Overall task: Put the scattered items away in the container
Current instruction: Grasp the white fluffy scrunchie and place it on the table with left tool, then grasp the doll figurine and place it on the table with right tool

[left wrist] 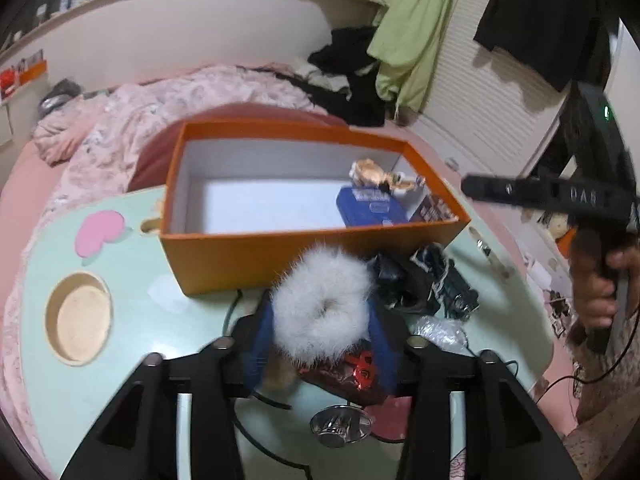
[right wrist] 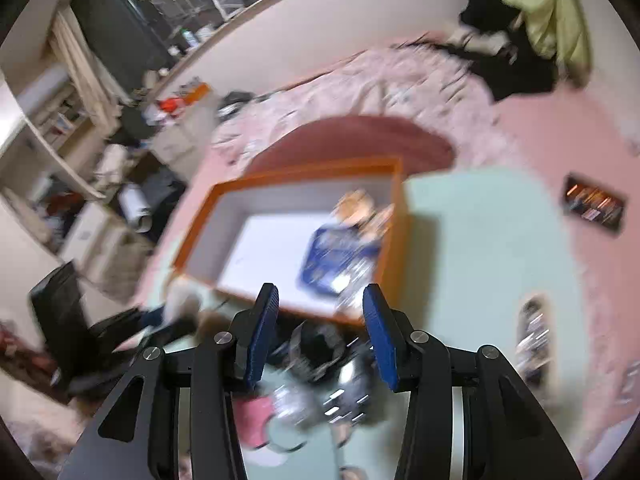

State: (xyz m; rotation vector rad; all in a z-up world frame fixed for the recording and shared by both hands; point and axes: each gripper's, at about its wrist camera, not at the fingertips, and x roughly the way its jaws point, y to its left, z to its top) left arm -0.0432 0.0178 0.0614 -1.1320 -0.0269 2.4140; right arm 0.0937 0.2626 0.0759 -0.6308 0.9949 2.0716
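While clamped on one fluffy white ring [left wrist: 304,322], left jaws; right jaws apart; one orange box [left wrist: 256,254] beyond.

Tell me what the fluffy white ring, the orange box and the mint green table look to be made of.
Fluffy white ring: fur or faux fur, judging by the long, soft, fuzzy fibres; which one cannot be told.
Orange box: likely cardboard, with a matte orange outside, a pale lining and thin, straight walls.
Mint green table: probably painted wood or board; a smooth matte top, with a light wood tone showing in the round recess.
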